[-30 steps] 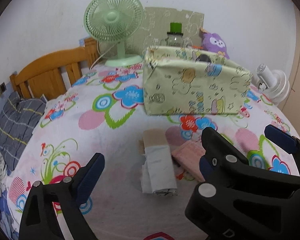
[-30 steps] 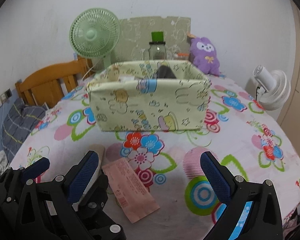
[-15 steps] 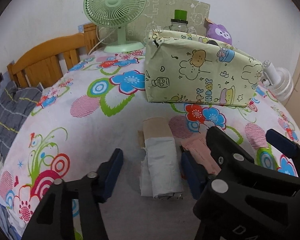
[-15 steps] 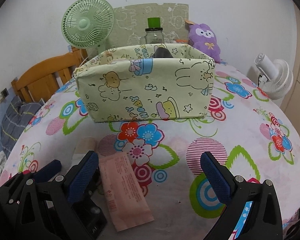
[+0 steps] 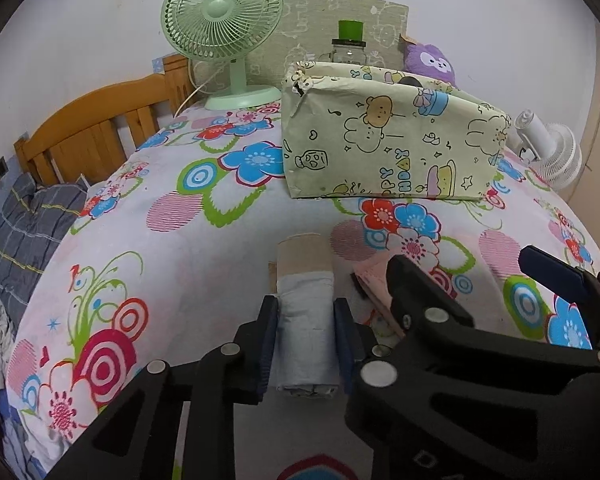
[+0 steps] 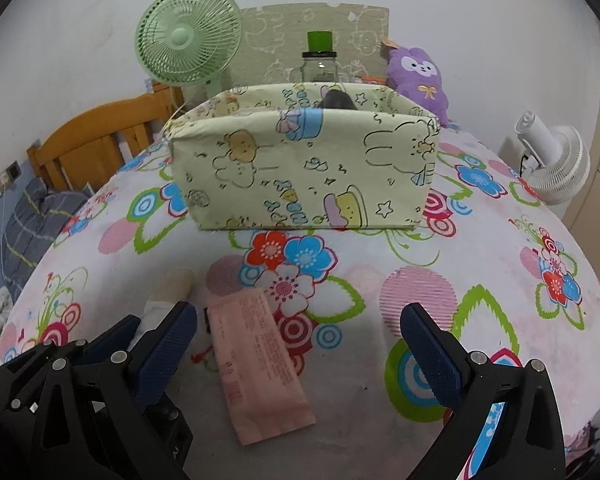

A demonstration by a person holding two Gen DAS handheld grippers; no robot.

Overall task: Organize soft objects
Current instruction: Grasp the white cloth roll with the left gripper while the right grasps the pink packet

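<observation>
A rolled white cloth with a brown end (image 5: 305,320) lies on the flowered bedspread (image 5: 172,248). My left gripper (image 5: 305,340) is shut on the roll, its blue pads pressing both sides. In the right wrist view only the roll's (image 6: 172,286) far end shows past the left gripper. A flat pink packet (image 6: 256,364) lies just right of the roll, also seen in the left wrist view as the pink packet (image 5: 370,280). My right gripper (image 6: 300,344) stands open over the packet, touching nothing. A pale green cartoon-print fabric box (image 6: 304,168) stands farther back.
Behind the box stand a green table fan (image 5: 222,28), a jar with a green lid (image 6: 319,60) and a purple plush toy (image 6: 418,76). A white fan (image 6: 556,164) sits at the right edge. A wooden headboard (image 5: 96,132) and grey bedding (image 5: 28,232) lie left.
My left gripper closed from wide open onto the rolled cloth and moved a little forward over it. The right gripper stayed open over the pink packet.
</observation>
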